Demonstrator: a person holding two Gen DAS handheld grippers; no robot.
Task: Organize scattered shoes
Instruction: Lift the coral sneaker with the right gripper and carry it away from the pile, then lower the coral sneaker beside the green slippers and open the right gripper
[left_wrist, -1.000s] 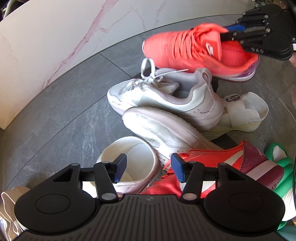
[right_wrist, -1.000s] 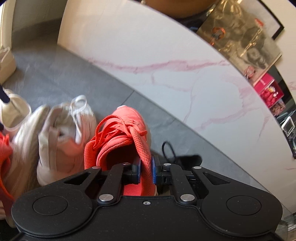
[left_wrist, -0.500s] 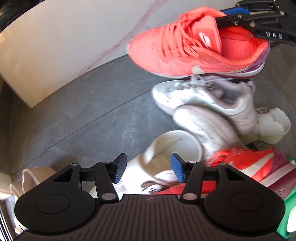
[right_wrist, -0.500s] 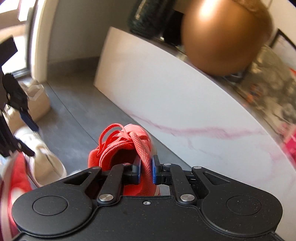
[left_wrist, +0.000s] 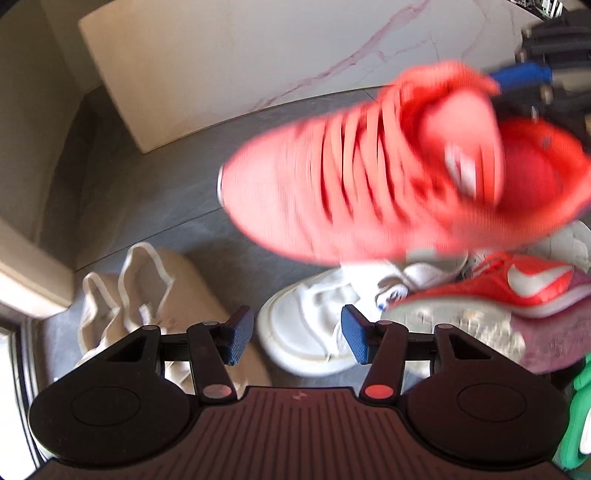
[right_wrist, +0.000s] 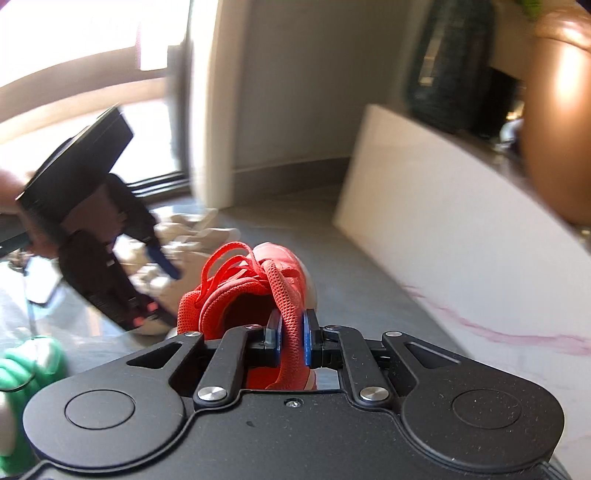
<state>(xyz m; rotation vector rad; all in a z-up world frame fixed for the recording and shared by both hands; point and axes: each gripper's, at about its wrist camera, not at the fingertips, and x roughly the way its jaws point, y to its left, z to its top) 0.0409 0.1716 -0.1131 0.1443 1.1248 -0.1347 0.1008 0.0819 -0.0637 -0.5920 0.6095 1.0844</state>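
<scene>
The right gripper (right_wrist: 292, 338) is clamped on the collar of the coral sneaker (right_wrist: 255, 284), which hangs in the air above the shoe pile (left_wrist: 424, 302) on the grey floor (left_wrist: 155, 192). The left gripper (left_wrist: 291, 334) is spread apart and empty over a white shoe (left_wrist: 306, 325). Keep the clamp firm, carry the sneaker level, and lower it sole-down on clear floor beside the marble panel (right_wrist: 461, 236).

A blurred coral sneaker (left_wrist: 388, 173) hangs above the grey tiled floor (left_wrist: 147, 206), gripped at its collar by the right gripper (left_wrist: 517, 75) (only its blue pad and dark frame show). Below, the left gripper (left_wrist: 295, 334) stands open and empty over a white sneaker (left_wrist: 306, 325), beside a red sneaker (left_wrist: 517, 284) and beige shoes (left_wrist: 147, 291).
</scene>
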